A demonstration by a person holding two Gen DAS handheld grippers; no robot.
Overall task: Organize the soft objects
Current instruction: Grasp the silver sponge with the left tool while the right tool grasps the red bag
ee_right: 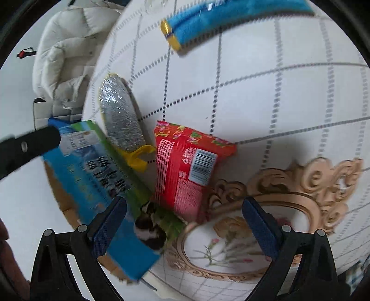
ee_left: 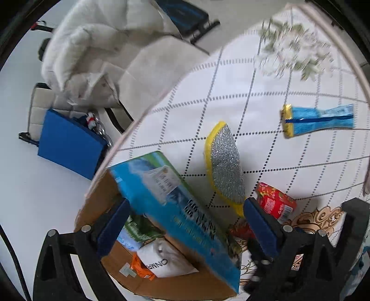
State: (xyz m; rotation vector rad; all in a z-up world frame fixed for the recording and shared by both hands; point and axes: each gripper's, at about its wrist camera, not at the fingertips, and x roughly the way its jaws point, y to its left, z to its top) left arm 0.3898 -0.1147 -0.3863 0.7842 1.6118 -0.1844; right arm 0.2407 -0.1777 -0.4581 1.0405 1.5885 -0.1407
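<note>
A cardboard box (ee_left: 185, 284) with a blue printed flap (ee_left: 175, 203) stands at the table's edge; inside lie a white packet (ee_left: 166, 261), a green packet (ee_left: 141, 229) and an orange one (ee_left: 141, 268). My left gripper (ee_left: 185, 227) is open, its jaws either side of the flap. On the table lie a silver-and-yellow scrubber (ee_left: 226, 166), a red snack packet (ee_left: 275, 201) and a blue cloth pack (ee_left: 319, 120). My right gripper (ee_right: 185, 224) is open and empty, just before the red packet (ee_right: 185, 166), the scrubber (ee_right: 122, 115) and the box flap (ee_right: 97, 176). The blue pack (ee_right: 219, 18) lies far off.
The round table (ee_left: 277, 81) has a white grid cloth with a gold floral print (ee_right: 300, 185). A chair with a white padded coat (ee_left: 97, 46) and a blue bag (ee_left: 69, 148) stand beyond the table's edge. The left gripper's finger (ee_right: 30, 145) shows in the right wrist view.
</note>
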